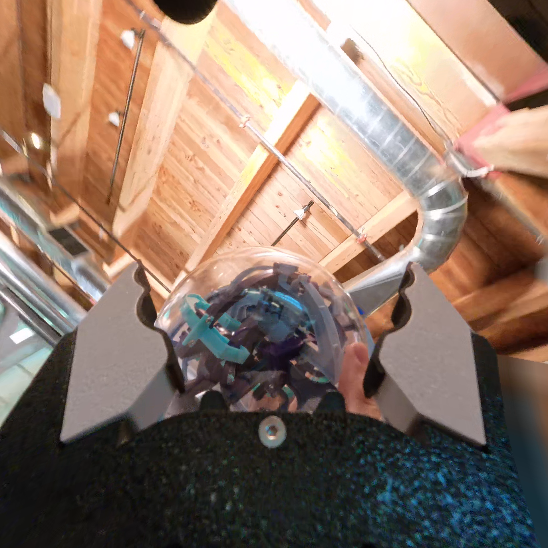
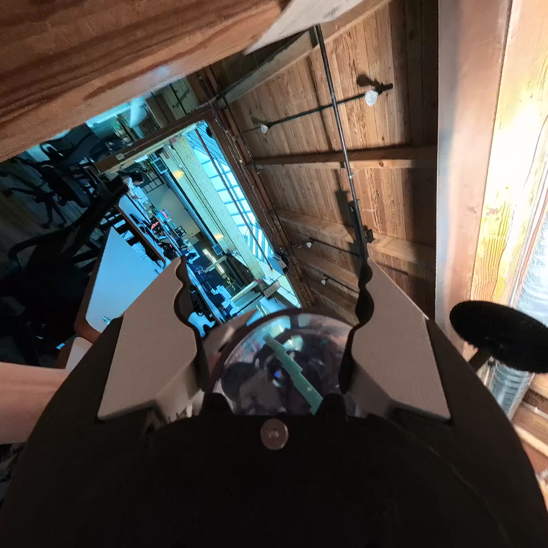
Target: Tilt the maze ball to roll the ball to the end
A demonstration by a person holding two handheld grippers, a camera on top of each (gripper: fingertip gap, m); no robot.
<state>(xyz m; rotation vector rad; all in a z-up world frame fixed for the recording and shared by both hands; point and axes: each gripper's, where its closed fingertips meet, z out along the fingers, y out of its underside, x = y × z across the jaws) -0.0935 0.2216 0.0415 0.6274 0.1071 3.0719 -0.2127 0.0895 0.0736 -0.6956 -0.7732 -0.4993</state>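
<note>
While both cameras are turned up toward a wooden ceiling, the maze ball is seen raised in the air, deep between the fingers of the left tool and also of the right tool. Both tools are spread wide. In each view the clear shell lies low, near the roots of the fingers; the left pad seems to touch it, but on the right side a fingertip of a person is seen between shell and pad, so it cannot be told if the ball is really clamped. In the right view the shell fills the space between the pads, yet pressing cannot be confirmed.

The ball is judged to be light, stiff and smooth, thus slippery, and its thin plastic could crack under strong force. It should be taken at its widest part, on two opposite sides, with gentle pressure. Slow tilting is advised. The small ball inside cannot be found.
</note>
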